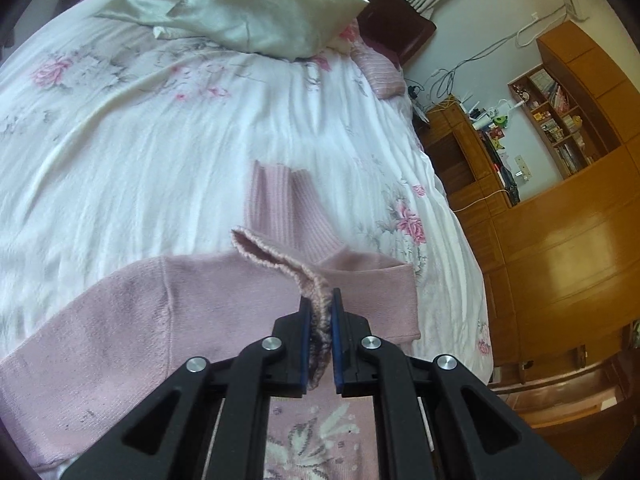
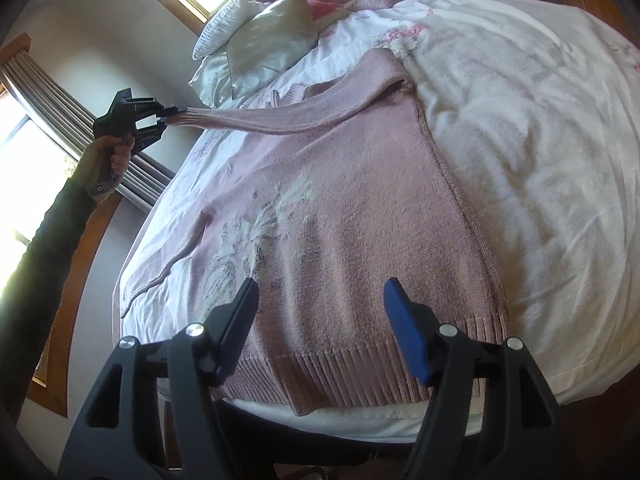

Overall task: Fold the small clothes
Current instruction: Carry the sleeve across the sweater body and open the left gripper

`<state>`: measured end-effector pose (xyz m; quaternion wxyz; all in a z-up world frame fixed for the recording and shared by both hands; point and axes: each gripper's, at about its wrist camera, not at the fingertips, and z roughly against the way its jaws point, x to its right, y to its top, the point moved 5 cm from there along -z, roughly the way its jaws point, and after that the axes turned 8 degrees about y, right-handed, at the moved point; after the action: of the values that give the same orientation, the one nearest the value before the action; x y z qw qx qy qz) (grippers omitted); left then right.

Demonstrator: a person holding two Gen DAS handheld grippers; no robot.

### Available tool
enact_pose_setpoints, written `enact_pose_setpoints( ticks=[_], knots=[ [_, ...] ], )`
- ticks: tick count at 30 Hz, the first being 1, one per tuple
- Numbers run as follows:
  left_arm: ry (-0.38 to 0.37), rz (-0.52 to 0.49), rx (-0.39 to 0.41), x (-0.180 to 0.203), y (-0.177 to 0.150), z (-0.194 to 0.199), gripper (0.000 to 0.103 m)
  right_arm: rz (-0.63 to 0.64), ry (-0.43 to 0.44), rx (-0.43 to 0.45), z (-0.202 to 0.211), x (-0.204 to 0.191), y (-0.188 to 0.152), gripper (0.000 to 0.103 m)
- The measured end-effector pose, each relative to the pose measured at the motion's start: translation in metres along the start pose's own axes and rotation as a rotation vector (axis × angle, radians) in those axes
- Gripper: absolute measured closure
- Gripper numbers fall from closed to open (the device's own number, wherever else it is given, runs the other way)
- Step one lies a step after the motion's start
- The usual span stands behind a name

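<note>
The pink sweater [image 2: 352,216] lies flat on the floral bedspread [image 2: 540,160], front up, its faded flower pattern hard to make out and its far sleeve half lost in the folds. Its ribbed hem sits just under the right gripper [image 2: 324,308], whose jaws stand wide apart over the knit, holding nothing. The left gripper [image 1: 320,320] — gripped by a hand [image 2: 110,160] in a dark sleeve — pinches the cuff of the near sleeve, which stretches taut across the chest. Beyond it lie a satin pillow [image 1: 248,4] and, to its right, wooden shelves [image 1: 560,116] — contents too small to tell.
</note>
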<state>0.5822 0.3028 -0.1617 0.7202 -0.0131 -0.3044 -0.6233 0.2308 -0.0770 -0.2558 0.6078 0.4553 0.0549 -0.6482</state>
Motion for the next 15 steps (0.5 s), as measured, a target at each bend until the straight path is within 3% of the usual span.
enact_pose_setpoints(
  ticks=[11, 15],
  knots=[
    [0.048, 0.124, -0.081, -0.099, -0.030, -0.048, 0.095, -0.012, -0.011, -0.036, -0.024, 0.000, -0.003, 0.037],
    [0.169, 0.120, -0.132, -0.127, -0.043, -0.081, 0.093, -0.014, -0.014, -0.051, -0.030, -0.001, -0.004, 0.037]
  ],
)
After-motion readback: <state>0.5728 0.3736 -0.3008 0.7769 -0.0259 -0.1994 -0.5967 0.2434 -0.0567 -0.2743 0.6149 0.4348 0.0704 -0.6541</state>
